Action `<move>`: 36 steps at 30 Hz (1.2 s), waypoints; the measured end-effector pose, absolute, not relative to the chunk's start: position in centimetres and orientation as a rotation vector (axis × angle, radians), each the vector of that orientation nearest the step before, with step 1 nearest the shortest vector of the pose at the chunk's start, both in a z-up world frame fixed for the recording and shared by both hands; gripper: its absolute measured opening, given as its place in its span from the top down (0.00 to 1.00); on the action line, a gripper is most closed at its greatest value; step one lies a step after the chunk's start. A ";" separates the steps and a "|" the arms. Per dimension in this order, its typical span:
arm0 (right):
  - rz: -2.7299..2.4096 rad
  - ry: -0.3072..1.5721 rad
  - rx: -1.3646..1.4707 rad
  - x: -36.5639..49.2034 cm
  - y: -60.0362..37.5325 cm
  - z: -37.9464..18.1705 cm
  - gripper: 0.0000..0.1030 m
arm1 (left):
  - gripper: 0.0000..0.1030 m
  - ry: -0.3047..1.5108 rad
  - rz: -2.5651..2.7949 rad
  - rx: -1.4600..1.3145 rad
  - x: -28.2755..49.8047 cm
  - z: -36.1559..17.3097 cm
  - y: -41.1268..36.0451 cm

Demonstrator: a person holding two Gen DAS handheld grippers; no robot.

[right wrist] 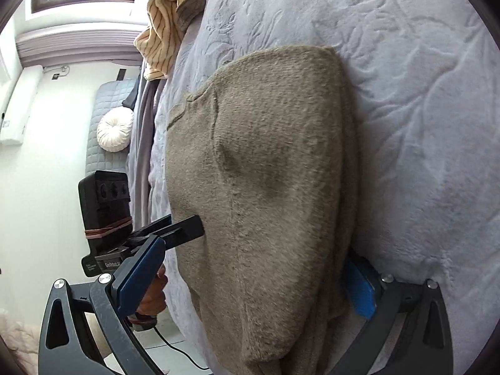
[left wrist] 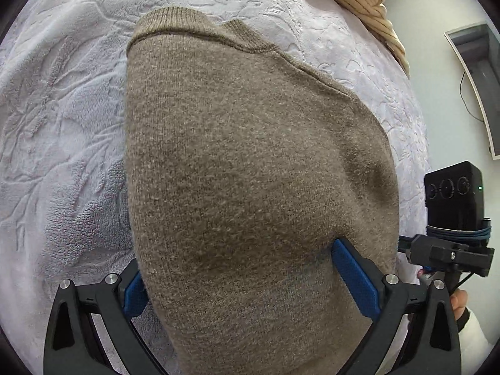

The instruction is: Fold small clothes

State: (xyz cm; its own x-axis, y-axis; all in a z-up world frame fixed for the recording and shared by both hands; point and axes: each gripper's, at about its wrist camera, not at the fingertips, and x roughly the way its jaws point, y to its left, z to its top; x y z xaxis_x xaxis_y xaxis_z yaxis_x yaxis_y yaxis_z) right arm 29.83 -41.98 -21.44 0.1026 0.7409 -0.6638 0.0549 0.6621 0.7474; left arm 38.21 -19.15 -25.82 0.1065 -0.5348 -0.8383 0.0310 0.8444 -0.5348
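Brown knit sweater [left wrist: 250, 172] lies flat on the pale fleece blanket [left wrist: 62, 125], long axis running straight ahead from both tools; left gripper [left wrist: 250, 284] and right gripper [right wrist: 250, 278] each straddle its near hem, fingers apart, neither nearer.

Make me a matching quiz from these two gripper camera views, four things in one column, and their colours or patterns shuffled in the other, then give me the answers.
Things:
1. knit sweater
2. bed blanket
3. crumpled garment at the bed's far edge
4. round pleated cushion

Colours or patterns:
A. cream with thin dark stripes
B. plain white
C. taupe brown
D. pale lavender with an embossed leaf pattern

Pairs: 1-C, 2-D, 3-A, 4-B
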 end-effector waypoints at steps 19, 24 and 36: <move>0.579 1.318 1.054 27.4 -42.6 -20.7 0.63 | 0.58 1.289 -0.532 -0.457 34.5 -18.4 -15.1; 0.632 1.304 1.052 25.1 -40.0 -17.8 0.63 | 0.58 1.262 -0.533 -0.421 30.6 -15.1 -11.7; 0.708 1.444 0.975 18.4 -26.9 -20.4 0.63 | 0.58 1.397 -0.310 -0.407 18.3 -18.9 -1.5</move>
State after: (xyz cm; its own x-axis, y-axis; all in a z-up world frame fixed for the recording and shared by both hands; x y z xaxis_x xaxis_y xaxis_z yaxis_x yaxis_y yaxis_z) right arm 18.40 -26.86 -20.45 0.0457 0.8782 -0.4762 0.1608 0.4640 0.8711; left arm 18.29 -1.48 -18.89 0.1513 -0.4432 -0.8836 -0.0277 0.8916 -0.4520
